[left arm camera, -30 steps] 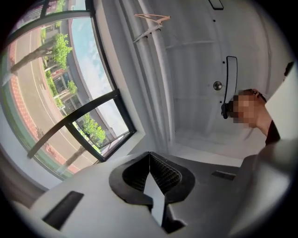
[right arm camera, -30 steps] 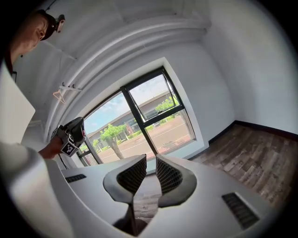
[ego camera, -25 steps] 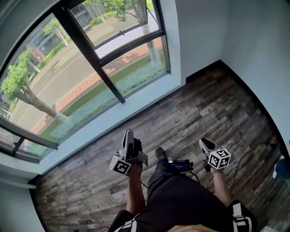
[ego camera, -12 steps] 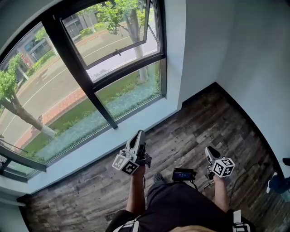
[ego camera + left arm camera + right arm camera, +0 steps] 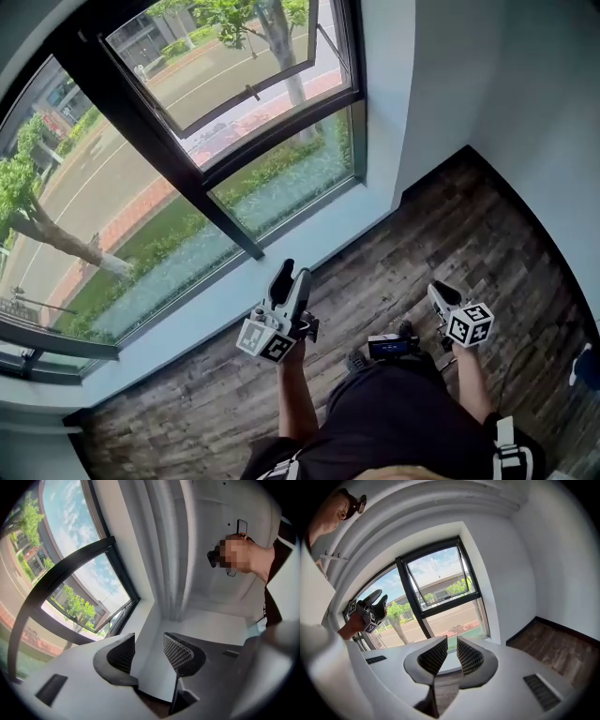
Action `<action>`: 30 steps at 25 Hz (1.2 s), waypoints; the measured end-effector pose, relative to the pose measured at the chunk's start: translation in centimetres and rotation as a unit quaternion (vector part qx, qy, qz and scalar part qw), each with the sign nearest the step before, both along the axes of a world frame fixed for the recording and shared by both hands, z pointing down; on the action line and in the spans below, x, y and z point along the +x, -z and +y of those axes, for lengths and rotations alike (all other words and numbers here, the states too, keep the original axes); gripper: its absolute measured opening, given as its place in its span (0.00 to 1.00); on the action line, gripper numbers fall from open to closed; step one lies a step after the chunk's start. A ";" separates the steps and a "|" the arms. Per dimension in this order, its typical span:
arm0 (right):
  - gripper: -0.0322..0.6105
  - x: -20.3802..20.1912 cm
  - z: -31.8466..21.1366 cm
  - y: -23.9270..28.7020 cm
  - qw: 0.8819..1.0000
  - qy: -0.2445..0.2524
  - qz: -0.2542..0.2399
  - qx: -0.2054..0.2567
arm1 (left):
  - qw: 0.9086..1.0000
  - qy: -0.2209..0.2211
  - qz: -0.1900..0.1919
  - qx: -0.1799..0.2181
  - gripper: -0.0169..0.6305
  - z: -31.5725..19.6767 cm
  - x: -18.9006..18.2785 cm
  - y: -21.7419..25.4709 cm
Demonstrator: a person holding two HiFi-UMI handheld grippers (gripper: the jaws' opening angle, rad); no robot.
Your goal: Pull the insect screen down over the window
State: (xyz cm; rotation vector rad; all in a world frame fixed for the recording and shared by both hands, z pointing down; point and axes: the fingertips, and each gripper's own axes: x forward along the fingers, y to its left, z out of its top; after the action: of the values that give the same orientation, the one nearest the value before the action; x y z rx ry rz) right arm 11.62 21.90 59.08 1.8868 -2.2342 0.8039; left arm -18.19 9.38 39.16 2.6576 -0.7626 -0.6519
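Left gripper (image 5: 149, 638): raised and tilted up toward the window (image 5: 281, 178), over the floor strip just beside the sill. Its fingers have just been opening to a medium gap with nothing between them, probably in readiness for a pull bar.
Right gripper (image 5: 451, 644): held low at the person's side and aimed at the same window. The fingers stand a narrow gap apart and hold nothing, so it seems to be in reserve.
Insect screen: no mesh covers the glass in any view. It is probably rolled up at the frame's top edge, and its pull bar cannot be made out.
Task stage: approach only, with the pull not yet begun.
Window: black frame with a heavy mullion. The upper right sash is swung outward, with street and trees beyond.
Sill (image 5: 234, 281): white, running along the frame's lower edge.
Floor (image 5: 450, 234): dark wood planks meeting white walls at the right corner.
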 end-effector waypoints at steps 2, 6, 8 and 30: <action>0.15 -0.6 -2.6 0.0 1.000 0.018 0.000 0.001 | 1.000 0.018 -0.019 -0.001 0.32 -1.2 -0.9 -0.6; 0.15 -0.7 -8.3 0.3 0.998 0.059 -0.002 0.012 | 0.996 0.066 -0.066 0.014 0.32 -3.8 -1.3 -0.7; 0.15 -0.6 -11.7 -0.1 0.997 0.078 -0.009 0.017 | 0.991 0.094 -0.084 0.030 0.32 -5.8 -1.3 -0.1; 0.15 7.3 -41.5 10.1 0.951 0.248 0.117 0.143 | 0.904 0.276 -0.284 0.158 0.32 -27.4 5.1 12.8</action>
State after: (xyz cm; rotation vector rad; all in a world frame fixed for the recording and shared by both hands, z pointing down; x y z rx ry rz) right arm 18.90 -19.61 48.95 1.3115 -2.5932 0.1772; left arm -13.04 -17.99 26.34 2.9607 -1.7480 -0.0894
